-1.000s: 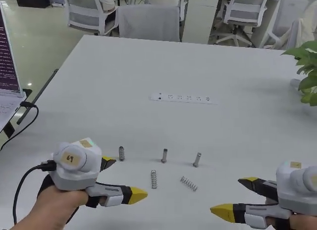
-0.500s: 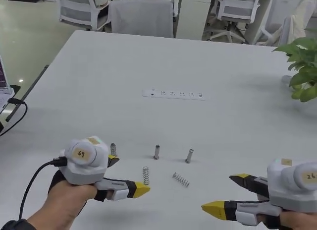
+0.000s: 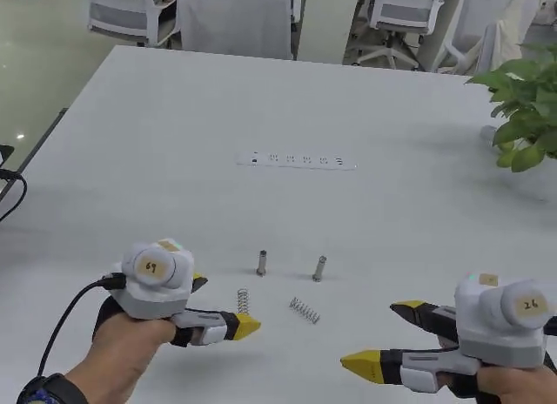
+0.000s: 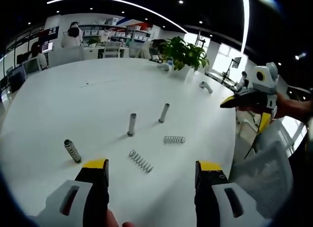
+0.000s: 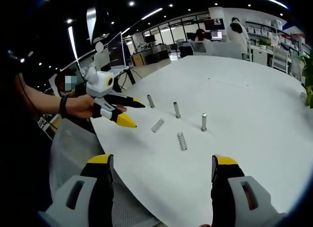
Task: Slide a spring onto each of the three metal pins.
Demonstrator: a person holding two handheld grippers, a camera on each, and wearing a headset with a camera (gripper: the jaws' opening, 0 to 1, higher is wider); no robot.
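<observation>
Left claw (image 3: 222, 304): rounded white/grey housing, black jaws w/ yellow tips, grey section behind the tips. Tan sticker (image 3: 151, 267) on the round end, mk'd "69". Black cable (image 3: 91, 287) exits rear. Right claw (image 3: 383, 334): same build & colours; round label (image 3: 528, 305) mk'd "26", small tan patch (image 3: 487, 280) on top. Left wrist: dark band (image 3: 42, 388), watch-type.

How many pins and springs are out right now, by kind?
Pins: 3. One pin looks to be wearing a spring, and there are two bare pins.
Springs: 3. That one on the pin, plus two loose springs lying flat.
Total: 6
</observation>
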